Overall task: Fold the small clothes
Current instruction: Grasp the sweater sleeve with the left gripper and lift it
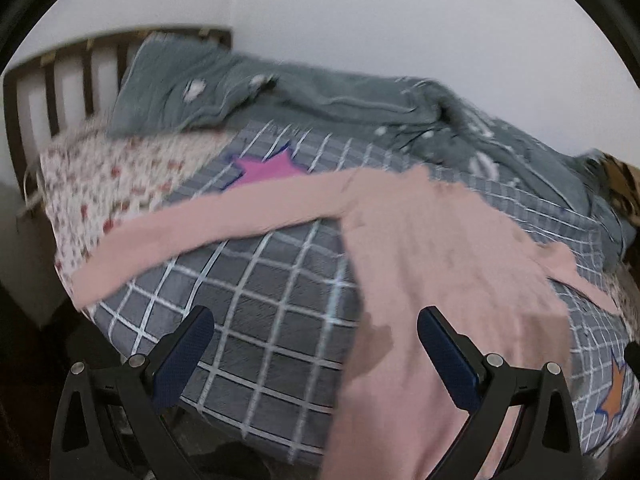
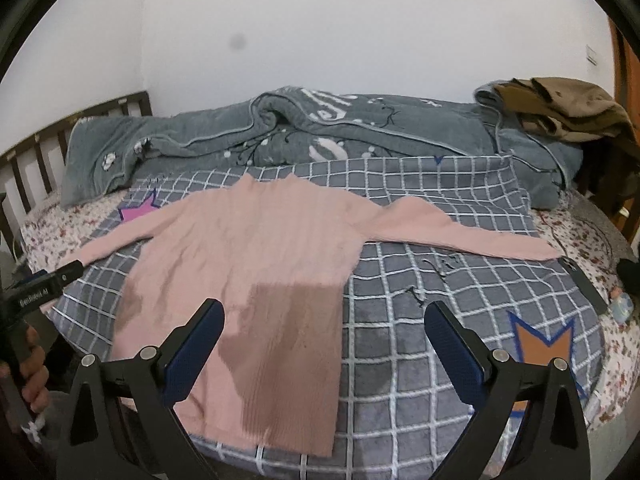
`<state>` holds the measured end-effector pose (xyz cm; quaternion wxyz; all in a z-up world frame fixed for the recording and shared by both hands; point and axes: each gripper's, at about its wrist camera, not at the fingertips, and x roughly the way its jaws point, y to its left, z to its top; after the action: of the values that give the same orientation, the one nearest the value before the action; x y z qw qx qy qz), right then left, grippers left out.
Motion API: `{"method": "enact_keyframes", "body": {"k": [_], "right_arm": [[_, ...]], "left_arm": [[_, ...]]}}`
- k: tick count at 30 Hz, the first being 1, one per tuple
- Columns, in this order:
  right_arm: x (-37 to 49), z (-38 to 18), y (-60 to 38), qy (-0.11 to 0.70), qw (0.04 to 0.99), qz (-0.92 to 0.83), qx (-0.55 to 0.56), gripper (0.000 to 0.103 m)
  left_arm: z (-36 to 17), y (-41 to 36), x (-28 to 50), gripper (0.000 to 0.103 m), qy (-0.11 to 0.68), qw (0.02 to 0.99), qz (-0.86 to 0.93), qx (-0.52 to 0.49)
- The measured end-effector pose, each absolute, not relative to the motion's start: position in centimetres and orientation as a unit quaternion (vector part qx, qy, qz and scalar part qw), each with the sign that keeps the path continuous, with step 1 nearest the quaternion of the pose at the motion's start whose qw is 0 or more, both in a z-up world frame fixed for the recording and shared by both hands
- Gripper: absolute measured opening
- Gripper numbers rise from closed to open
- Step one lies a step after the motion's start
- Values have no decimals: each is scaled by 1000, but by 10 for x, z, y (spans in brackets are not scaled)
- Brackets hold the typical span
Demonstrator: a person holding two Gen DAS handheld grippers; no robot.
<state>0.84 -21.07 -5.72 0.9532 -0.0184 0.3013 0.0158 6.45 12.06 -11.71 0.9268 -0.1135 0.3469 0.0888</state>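
Observation:
A pink long-sleeved sweater (image 2: 260, 248) lies flat on a grey checked blanket (image 2: 420, 344), with both sleeves spread out sideways and the hem toward me. My right gripper (image 2: 326, 330) hovers open over the hem, with nothing between its fingers. In the blurred left wrist view the sweater (image 1: 440, 264) fills the right half, and one sleeve (image 1: 192, 224) stretches off to the left. My left gripper (image 1: 316, 338) is open and empty above the blanket (image 1: 260, 320), just left of the sweater's body. A hand (image 2: 34, 364) holds the left gripper's black body (image 2: 44, 288) at the left edge.
A grey quilt (image 2: 280, 136) is bunched along the back of the bed, with a brown garment (image 2: 568, 108) at the back right. A dark wooden headboard (image 1: 48, 88) stands at the left. A black phone (image 2: 584, 284) lies on the floral sheet (image 2: 580, 236) at the right.

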Motion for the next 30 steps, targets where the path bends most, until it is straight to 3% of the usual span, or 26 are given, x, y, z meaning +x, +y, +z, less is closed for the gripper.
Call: {"method": "enact_keyframes", "body": {"k": [2,6,8,12,18,25,28,30], "right_arm": [[20,-67,-203,298,954,22,-29,99],[40,-81,-189,286,956,40,-48,98],[54,-86,-182,295,952,64,-51,98],[82,-90,-166,306,944,99,-69,91],[118,-86,-153,299,942,138,-59,90],[132,-118,-164,319,938,134,-26,86],[131,-126,-171,322,939,120,-33,86],[132,-128,-176,326,938,115,-33,86]], "left_arm": [[-131,141,73,98,354,920,105,-135],[-153,181,84,78,359,904,118,-201],[-164,204,88,75,358,892,129,-242],[-183,248,90,74,345,877,156,-296],[-210,294,86,70,333,861,167,-347],[-222,322,89,69,292,851,136,-415],[-224,332,85,57,282,841,150,-437],[-224,338,83,40,279,835,170,-442]]}}
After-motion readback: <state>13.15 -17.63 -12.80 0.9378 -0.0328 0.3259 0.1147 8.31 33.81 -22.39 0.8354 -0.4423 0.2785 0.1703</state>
